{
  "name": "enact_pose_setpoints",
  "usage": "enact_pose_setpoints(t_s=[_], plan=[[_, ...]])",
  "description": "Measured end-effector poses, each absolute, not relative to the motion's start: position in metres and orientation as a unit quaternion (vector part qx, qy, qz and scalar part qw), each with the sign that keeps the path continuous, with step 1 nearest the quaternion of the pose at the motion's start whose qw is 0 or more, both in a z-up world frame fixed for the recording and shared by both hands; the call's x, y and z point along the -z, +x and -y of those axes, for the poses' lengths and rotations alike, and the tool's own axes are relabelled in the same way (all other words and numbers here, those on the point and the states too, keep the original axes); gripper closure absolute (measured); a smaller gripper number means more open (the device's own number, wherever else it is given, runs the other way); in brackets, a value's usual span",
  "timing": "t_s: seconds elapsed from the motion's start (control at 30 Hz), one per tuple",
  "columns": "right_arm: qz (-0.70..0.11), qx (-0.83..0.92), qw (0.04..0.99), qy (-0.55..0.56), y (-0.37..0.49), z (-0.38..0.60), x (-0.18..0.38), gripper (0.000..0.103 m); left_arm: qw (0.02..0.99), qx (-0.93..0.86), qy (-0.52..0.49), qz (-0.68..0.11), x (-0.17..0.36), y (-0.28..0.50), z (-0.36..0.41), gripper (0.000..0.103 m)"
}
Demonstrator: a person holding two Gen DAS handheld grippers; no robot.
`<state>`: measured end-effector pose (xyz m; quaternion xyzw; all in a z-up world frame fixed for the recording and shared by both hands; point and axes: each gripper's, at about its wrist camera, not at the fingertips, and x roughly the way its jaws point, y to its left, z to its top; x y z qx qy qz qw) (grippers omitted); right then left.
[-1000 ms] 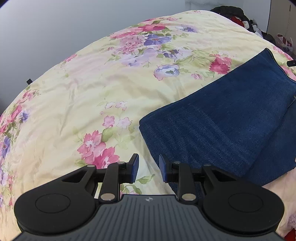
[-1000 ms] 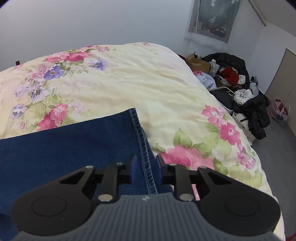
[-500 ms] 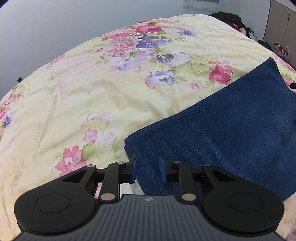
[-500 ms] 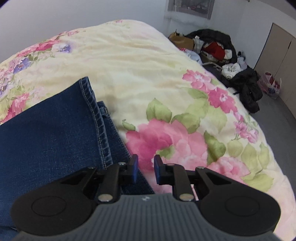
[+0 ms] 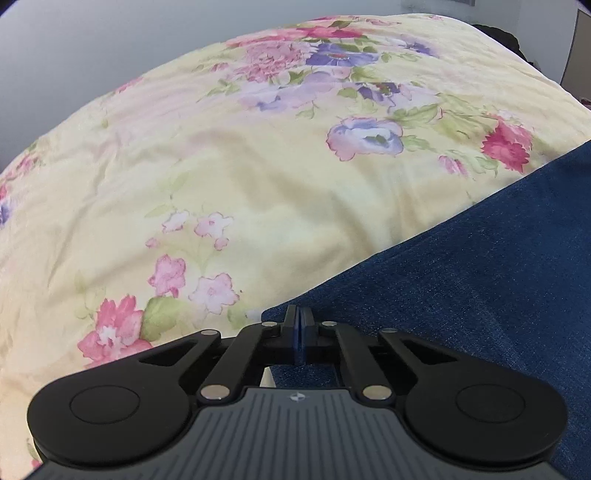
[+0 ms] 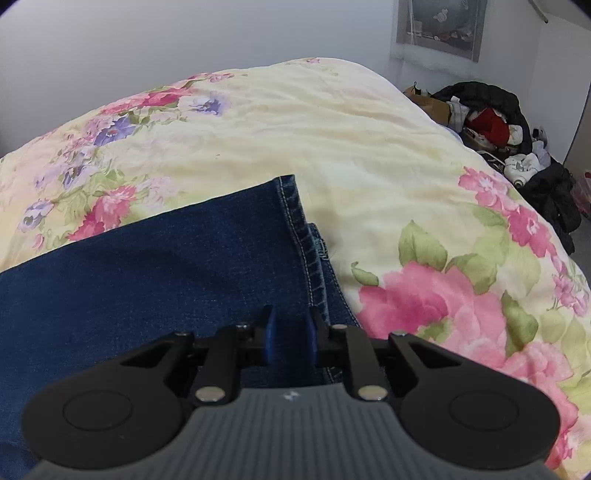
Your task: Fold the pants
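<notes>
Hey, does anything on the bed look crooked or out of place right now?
Slightly: at the jeans' hem end, the lower layer sticks out past the top hem, so the edges don't line up. A clothes pile sits beside the bed.

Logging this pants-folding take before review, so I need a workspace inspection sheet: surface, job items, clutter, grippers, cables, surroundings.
Surface: bed with a floral yellow duvet, wrinkled.
Job's things: blue jeans lying flat, partly folded, stitched hem toward the bed's middle.
Clutter: nothing seen on the bed besides the jeans.
Grippers: left gripper shut at the jeans' corner; whether it grips denim is unclear. Right gripper open over the jeans near the hem.
Cables: nothing seen.
Surroundings: clothes pile on the floor beside the bed, wall picture.
</notes>
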<state>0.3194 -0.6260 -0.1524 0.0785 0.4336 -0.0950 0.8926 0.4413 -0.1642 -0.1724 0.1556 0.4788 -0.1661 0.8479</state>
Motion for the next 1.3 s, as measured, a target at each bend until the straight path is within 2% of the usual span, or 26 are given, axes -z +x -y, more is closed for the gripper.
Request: enact_pose_setpoints(t_s=[0.13,0.27,0.5,0.83,0.97,1.07,1.13,1.3], plan=[[-0.439,0.091,0.892,0.066,0.321,0.625,0.157,0.093,0.85,0.161,0.171,-0.471,0.182,0.439,0.171,0.097],[-0.448,0.109,0.886,0.058,0.322,0.62,0.15,0.093,0.86,0.148,0.167,-0.459,0.159,0.425,0.166,0.097],[-0.424,0.09,0.899,0.058,0.277,0.601,0.123,0.09,0.847,0.213,0.164,-0.459,0.131,0.351,0.152,0.097],[-0.429,0.083,0.893,0.106,0.23,0.6,0.132,0.089,0.814,0.217,0.171,-0.511,0.173,0.291,0.143,0.102],[-0.434,0.09,0.888,0.12,0.232,0.602,0.134,0.088,0.813,0.202,0.168,-0.52,0.166,0.29,0.146,0.102],[-0.435,0.093,0.887,0.128,0.225,0.601,0.124,0.082,0.807,0.208,0.18,-0.522,0.155,0.283,0.146,0.102],[-0.422,0.093,0.891,0.14,0.212,0.604,0.113,0.061,0.811,0.214,0.175,-0.515,0.143,0.279,0.144,0.097],[-0.391,0.104,0.878,0.257,0.177,0.638,0.102,0.043,0.835,0.212,0.13,-0.491,0.12,0.285,0.149,0.094]])
